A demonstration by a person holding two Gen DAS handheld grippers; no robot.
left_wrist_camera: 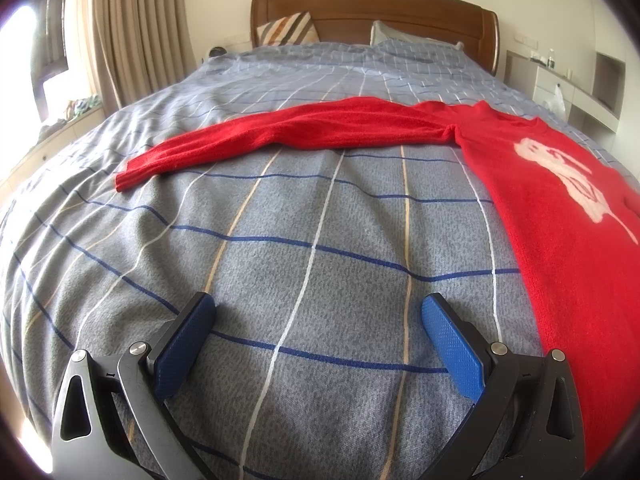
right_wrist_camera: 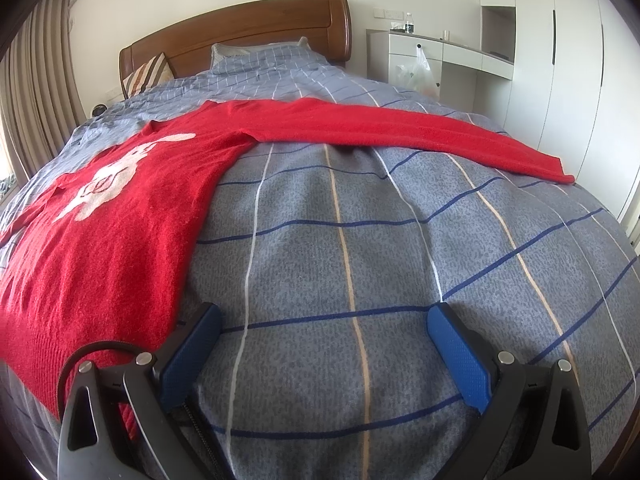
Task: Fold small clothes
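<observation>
We've got the checked grey bedspread (left_wrist_camera: pixel 304 240) with the fuzzy red sweater (right_wrist_camera: pixel 108 232) flat on it, sleeves out. Only the right view shows the whole white rabbit (right_wrist_camera: pixel 108 178); left crops it. Left gripper (left_wrist_camera: pixel 318 312) and right gripper (right_wrist_camera: pixel 324 320) both spread wide, holding nothing, just short of the sweater.

A: Left gripper (left_wrist_camera: pixel 318 312)?
B: Jaws wide apart, nothing between them. Blue pads (left_wrist_camera: pixel 182 350) at 7 and 5 o'clock of its view, tips pointing to 12.
A: Right gripper (right_wrist_camera: pixel 324 320)?
B: Same. Spread wide, holding nothing, blue pads (right_wrist_camera: pixel 460 360) low at 7 and 5, black cable looping by the 7 o'clock finger.
</observation>
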